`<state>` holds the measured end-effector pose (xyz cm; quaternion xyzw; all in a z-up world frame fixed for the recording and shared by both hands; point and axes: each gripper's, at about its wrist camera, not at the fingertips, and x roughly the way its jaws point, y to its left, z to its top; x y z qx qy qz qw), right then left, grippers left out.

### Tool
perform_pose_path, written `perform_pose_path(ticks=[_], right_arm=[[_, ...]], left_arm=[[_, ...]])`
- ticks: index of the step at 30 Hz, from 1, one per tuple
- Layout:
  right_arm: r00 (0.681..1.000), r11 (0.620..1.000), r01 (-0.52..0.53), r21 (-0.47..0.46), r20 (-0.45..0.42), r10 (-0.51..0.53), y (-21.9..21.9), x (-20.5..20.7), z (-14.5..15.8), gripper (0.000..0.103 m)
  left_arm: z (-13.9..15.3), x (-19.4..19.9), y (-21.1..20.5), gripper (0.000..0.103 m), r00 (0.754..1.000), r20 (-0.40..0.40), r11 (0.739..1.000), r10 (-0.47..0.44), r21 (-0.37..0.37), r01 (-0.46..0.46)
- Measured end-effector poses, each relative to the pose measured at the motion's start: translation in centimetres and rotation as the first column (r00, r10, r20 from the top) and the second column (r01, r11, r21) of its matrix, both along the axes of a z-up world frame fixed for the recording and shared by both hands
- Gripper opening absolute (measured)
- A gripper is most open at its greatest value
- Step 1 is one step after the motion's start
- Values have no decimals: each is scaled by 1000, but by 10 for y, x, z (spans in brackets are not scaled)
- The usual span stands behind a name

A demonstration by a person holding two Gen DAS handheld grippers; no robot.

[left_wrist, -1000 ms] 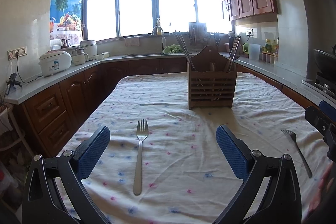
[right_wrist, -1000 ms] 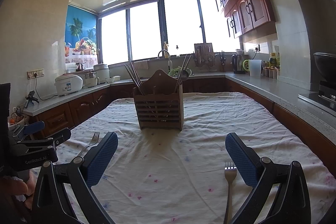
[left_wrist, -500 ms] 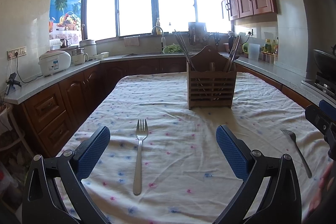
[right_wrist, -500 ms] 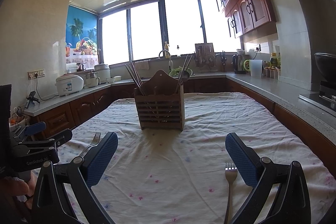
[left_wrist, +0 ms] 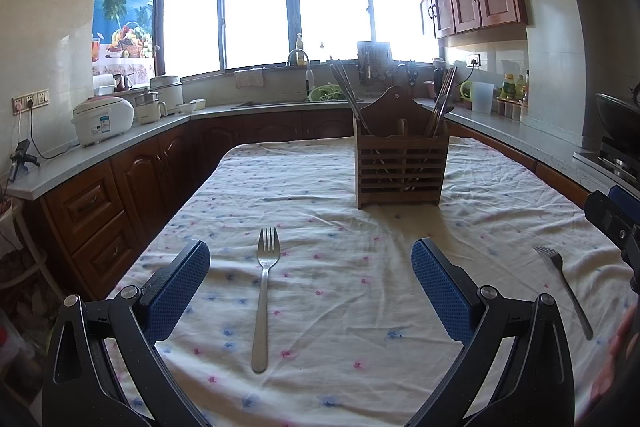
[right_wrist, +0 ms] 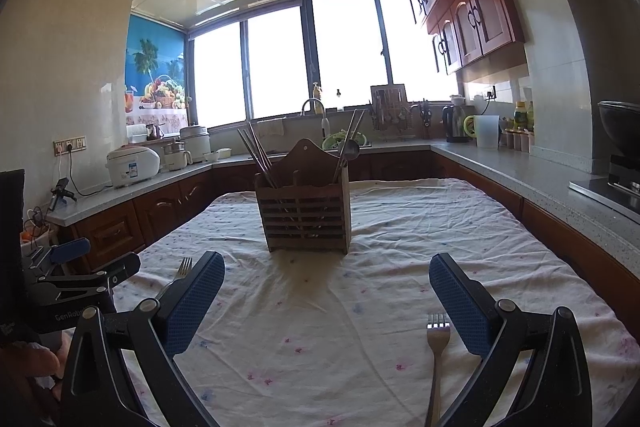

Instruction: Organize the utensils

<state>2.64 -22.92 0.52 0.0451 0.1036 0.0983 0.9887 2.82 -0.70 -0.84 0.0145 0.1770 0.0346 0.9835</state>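
A wooden utensil holder (left_wrist: 400,163) stands on the floral tablecloth (left_wrist: 320,187), with chopsticks and a spoon in it; it also shows in the right wrist view (right_wrist: 306,211). A steel fork (left_wrist: 264,291) lies between the fingers of my open, empty left gripper (left_wrist: 310,287). A second fork (left_wrist: 562,285) lies at the right; in the right wrist view this fork (right_wrist: 436,355) lies just inside the right finger of my open, empty right gripper (right_wrist: 326,301). The first fork (right_wrist: 180,273) shows there partly behind the left finger.
Kitchen counters with wooden cabinets surround the table. A rice cooker (left_wrist: 102,119) sits on the left counter, a sink (left_wrist: 298,67) under the window, a stove with a wok (left_wrist: 616,131) at the right. The left gripper's body (right_wrist: 72,279) shows at the left edge of the right wrist view.
The right wrist view has crept slightly forward and right; the holder and left fork look a little nearer. The left gripper has not visibly moved. Both stay open.
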Motion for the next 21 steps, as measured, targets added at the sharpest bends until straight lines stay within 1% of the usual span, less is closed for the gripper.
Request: perform_pose_path(ticks=[10,21], right_arm=[[1000,1000,0,9,1,0,-3,3,3,103],[1000,1000,-5,26,-28,6,-9,11,0,103]], left_arm=[[2,5,-2,103,1000,-9,1000,-19,-6,19],[5,10,-10,103,999,-10,999,-51,3,51]])
